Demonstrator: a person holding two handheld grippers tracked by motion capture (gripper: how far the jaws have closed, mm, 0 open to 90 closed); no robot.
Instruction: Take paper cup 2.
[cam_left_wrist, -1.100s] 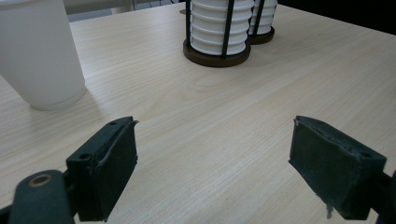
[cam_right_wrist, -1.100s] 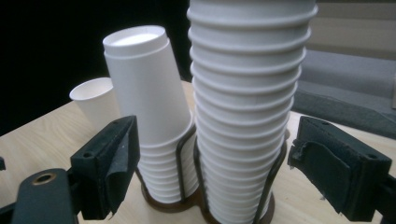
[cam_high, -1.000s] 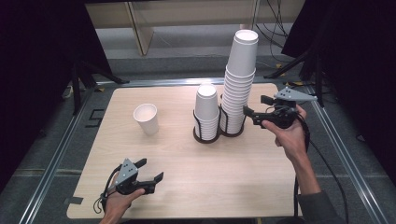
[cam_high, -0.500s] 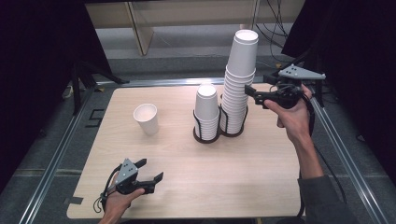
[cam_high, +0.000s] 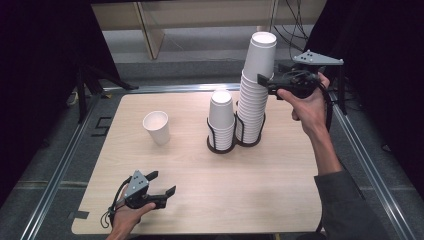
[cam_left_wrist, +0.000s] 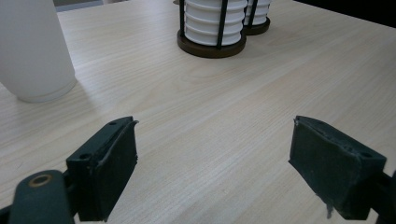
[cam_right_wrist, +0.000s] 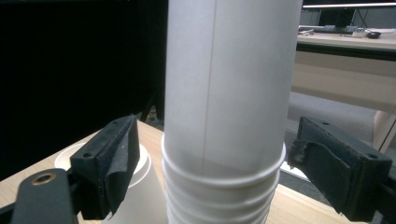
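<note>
Standing between the right gripper (cam_right_wrist: 205, 172)'s released jaws, one of two cup stacks (cam_right_wrist: 229, 93) tops a wooden bench (cam_high: 250, 175); one loose cup (cam_high: 156, 127).

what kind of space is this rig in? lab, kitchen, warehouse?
Most likely a lab or recording cell, not a kitchen. A bare wooden table sits in a metal rail frame with black curtains on both sides, cables hang behind, and a desk with a keyboard stands farther back.
</note>
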